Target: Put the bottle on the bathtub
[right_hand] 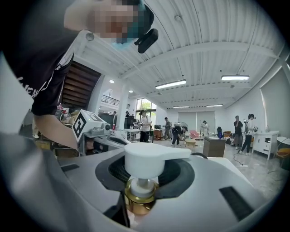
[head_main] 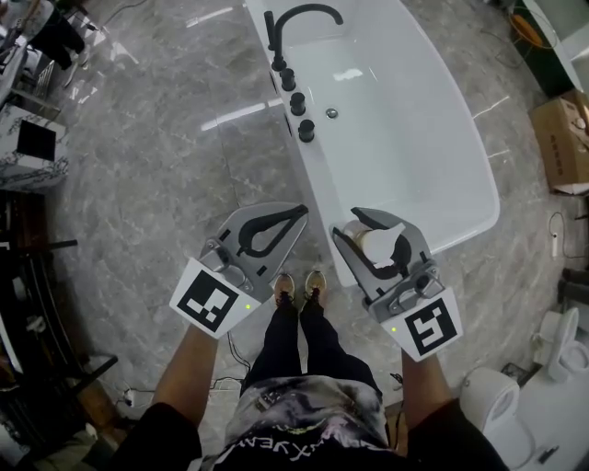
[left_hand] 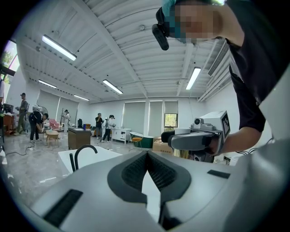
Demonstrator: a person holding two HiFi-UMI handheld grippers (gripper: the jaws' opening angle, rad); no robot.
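The bottle (head_main: 379, 241) has a white pump head and a gold collar (right_hand: 140, 195). My right gripper (head_main: 371, 230) is shut on its neck and holds it upright just over the near rim of the white bathtub (head_main: 479, 198). A black faucet (head_main: 296, 23) stands on the tub's far left edge. My left gripper (head_main: 294, 217) hovers over the marble floor left of the tub, its jaw tips together and nothing between them. In the left gripper view the right gripper (left_hand: 195, 138) shows with the bottle under it. The bottle's body is mostly hidden.
The person's feet (head_main: 299, 287) stand on the grey marble floor by the tub's near end. A cardboard box (head_main: 561, 138) sits at the right and toilets (head_main: 497, 405) at the lower right. Dark shelving (head_main: 28, 147) lines the left. Several people stand far across the hall.
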